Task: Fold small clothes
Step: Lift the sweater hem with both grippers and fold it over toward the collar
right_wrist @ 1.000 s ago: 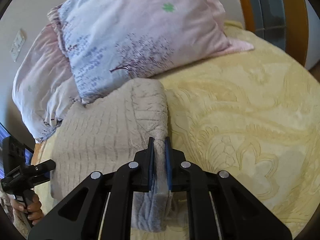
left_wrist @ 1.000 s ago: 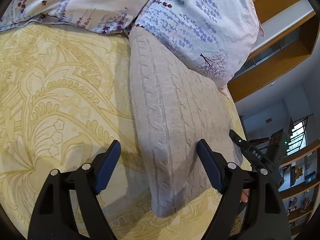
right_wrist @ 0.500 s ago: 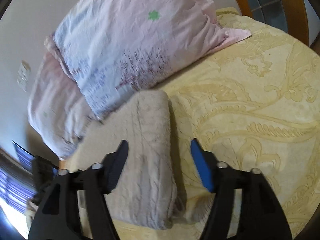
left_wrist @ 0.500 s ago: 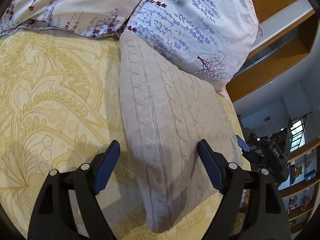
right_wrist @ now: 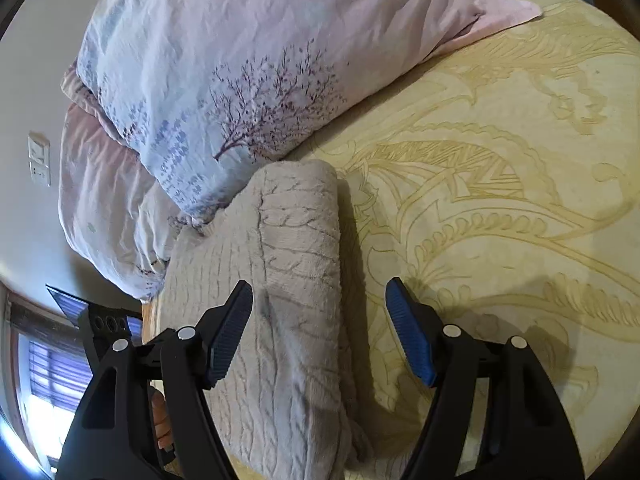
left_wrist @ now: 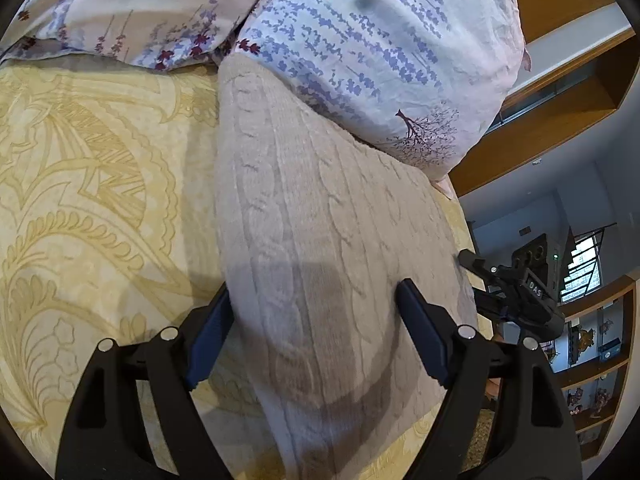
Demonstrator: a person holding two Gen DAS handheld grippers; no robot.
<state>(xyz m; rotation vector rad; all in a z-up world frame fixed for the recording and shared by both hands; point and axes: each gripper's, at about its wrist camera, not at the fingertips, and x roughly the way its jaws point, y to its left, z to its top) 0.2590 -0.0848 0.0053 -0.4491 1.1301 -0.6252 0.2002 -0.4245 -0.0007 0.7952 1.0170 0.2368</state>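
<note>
A beige cable-knit garment (left_wrist: pixel 320 240) lies folded on the yellow patterned bedspread (left_wrist: pixel 80 184), its far end against a floral pillow (left_wrist: pixel 380 48). My left gripper (left_wrist: pixel 312 332) is open, its blue pads either side of the garment's near part, close above it. In the right wrist view the garment (right_wrist: pixel 296 280) lies with one side folded over. My right gripper (right_wrist: pixel 320 328) is open and empty above the folded edge. The right gripper also shows in the left wrist view (left_wrist: pixel 516 292), past the garment's right edge.
Two floral pillows (right_wrist: pixel 224 72) lie at the head of the bed. The bedspread (right_wrist: pixel 500 200) stretches wide to the right of the garment. A wooden headboard (left_wrist: pixel 560 92) and shelves (left_wrist: pixel 596 360) stand beyond the bed.
My right gripper has opened and let go of the garment's folded edge, then drawn back. My left gripper has moved forward and lower, straddling the garment.
</note>
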